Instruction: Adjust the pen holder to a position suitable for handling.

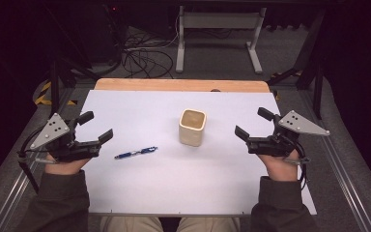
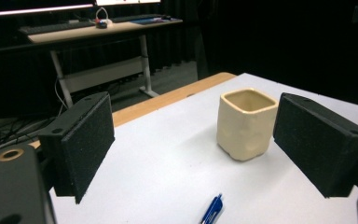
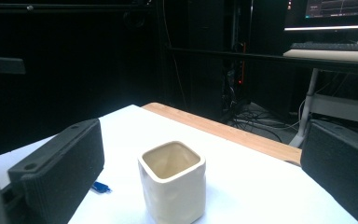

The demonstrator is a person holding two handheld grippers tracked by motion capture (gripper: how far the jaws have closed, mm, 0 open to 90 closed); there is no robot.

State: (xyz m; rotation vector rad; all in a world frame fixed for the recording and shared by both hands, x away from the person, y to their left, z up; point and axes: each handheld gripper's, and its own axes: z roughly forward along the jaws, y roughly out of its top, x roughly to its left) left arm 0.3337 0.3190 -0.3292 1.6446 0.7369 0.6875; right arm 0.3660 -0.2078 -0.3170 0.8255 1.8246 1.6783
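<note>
A cream square cup [image 1: 192, 126] stands upright in the middle of the white table sheet [image 1: 174, 183]; it also appears as the cup [image 2: 245, 122] and the cup [image 3: 173, 181] in the gripper views, and looks empty. A blue pen [image 1: 135, 153] lies flat to the cup's left, its tip [image 2: 213, 210] low in the left gripper view. My left gripper [image 1: 95, 127] rests at the table's left edge, jaws wide apart with nothing between them. At the right edge my right gripper [image 1: 253, 123] is likewise open and empty. Both point inward toward the cup.
A wooden table edge [image 1: 181, 85] runs along the far side. Beyond it stand a white desk frame [image 1: 217, 34] and loose cables [image 1: 142, 58] on the floor. Metal rails [image 1: 348, 169] flank the table.
</note>
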